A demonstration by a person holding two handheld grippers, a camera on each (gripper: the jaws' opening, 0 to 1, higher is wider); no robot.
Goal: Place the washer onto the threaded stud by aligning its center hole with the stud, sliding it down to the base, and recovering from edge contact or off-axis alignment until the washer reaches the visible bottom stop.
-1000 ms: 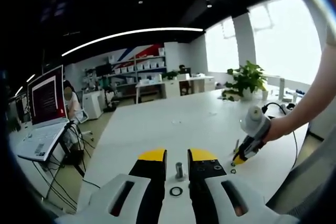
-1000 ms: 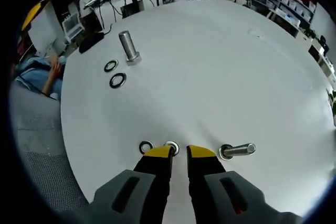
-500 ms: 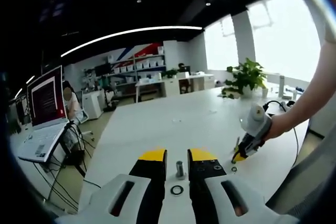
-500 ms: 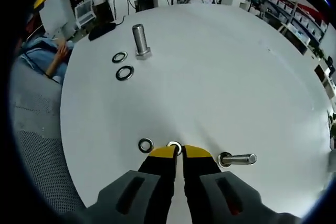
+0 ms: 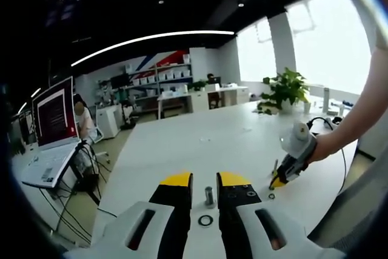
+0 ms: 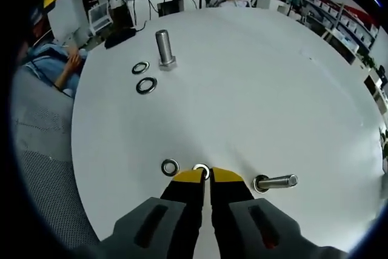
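White round table in an open office. Washer flat on the table, pinched at the tips of the right gripper; a second washer just left, a stud lying on its side just right. Upright stud with two washers far across; left gripper spread around that stud.

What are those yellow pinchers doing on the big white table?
A person holds a pincher tool in each hand. The right gripper is down at the table, with its tips nearly closed at a small washer; I cannot tell if it has a grip. Another washer lies beside it, and a bolt lies on its side nearby. The left gripper is open around an upright stud, where the washer should go. No washer is on the stud yet.
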